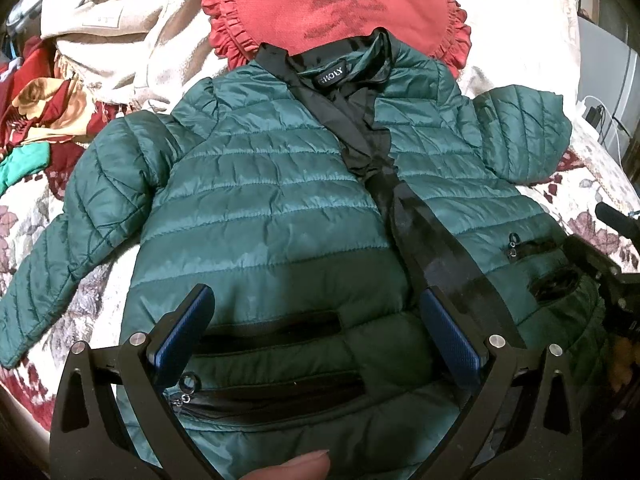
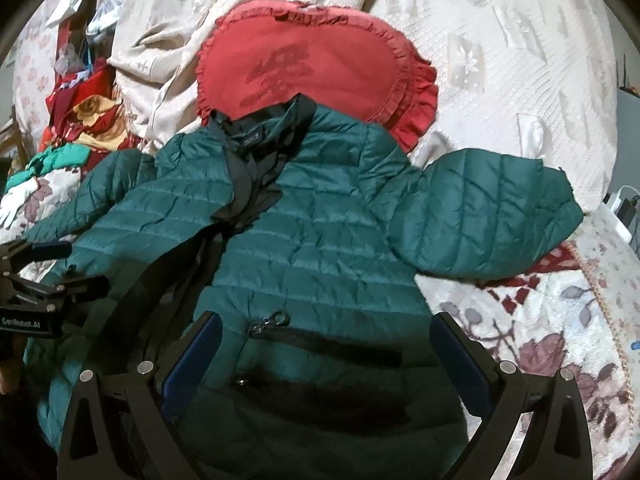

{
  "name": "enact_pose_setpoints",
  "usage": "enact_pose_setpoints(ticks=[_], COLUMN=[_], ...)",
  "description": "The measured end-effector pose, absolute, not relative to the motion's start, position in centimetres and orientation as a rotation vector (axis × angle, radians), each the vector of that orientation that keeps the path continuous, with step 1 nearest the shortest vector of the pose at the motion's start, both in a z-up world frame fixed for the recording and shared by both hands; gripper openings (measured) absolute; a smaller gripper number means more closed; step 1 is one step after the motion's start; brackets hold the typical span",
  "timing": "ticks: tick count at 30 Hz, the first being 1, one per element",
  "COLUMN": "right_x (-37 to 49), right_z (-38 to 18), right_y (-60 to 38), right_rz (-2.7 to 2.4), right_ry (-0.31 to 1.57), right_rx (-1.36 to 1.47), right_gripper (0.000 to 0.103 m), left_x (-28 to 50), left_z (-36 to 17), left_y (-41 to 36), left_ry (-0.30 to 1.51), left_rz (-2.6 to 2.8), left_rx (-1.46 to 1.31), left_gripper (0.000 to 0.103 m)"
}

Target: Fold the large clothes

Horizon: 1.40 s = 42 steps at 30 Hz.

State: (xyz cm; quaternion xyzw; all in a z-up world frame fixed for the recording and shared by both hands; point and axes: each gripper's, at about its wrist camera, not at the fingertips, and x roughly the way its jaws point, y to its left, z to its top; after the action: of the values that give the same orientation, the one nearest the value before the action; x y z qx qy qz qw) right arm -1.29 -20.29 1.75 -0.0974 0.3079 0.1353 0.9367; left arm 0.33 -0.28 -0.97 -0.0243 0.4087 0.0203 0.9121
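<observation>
A dark green quilted puffer jacket (image 1: 272, 184) lies front up on the bed, collar away from me, with its black lining showing along the open front. Its right sleeve (image 2: 484, 216) is bent back on itself beside the body; its left sleeve (image 1: 60, 248) stretches down and outward. My left gripper (image 1: 316, 320) hovers open over the jacket's lower left panel, its blue pads either side of a zip pocket (image 1: 272, 396). My right gripper (image 2: 324, 344) is open above the lower right panel (image 2: 320, 264), over another zip pocket (image 2: 328, 344). Each gripper shows at the edge of the other's view.
A red frilled cushion (image 1: 332, 4) lies just beyond the collar. A cream blanket (image 1: 120, 28) and a heap of red and patterned cloth (image 1: 44, 108) sit at the far left. The floral bedspread (image 2: 540, 340) is bare to the right. A fingertip (image 1: 296, 468) shows at the bottom.
</observation>
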Motion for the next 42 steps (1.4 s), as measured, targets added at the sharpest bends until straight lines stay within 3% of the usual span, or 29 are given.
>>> enact_pose_setpoints(ticks=[33,42], right_x=[-0.6,-0.7], right_z=[1.3,1.7], right_y=[-20.8,-21.1], right_rz=[0.201,0.193], right_ry=[0.679,0.669], right_rx=[-0.221,-0.214], right_gripper=[0.103,0.102], left_x=[0.4,0.2], left_z=[-1.3,-0.9], left_y=[-0.1,-0.3], left_ry=[0.851,0.781], left_rz=[0.037,0.030], left_rx=[-0.039,-0.032], left_gripper=[0.103,0.103])
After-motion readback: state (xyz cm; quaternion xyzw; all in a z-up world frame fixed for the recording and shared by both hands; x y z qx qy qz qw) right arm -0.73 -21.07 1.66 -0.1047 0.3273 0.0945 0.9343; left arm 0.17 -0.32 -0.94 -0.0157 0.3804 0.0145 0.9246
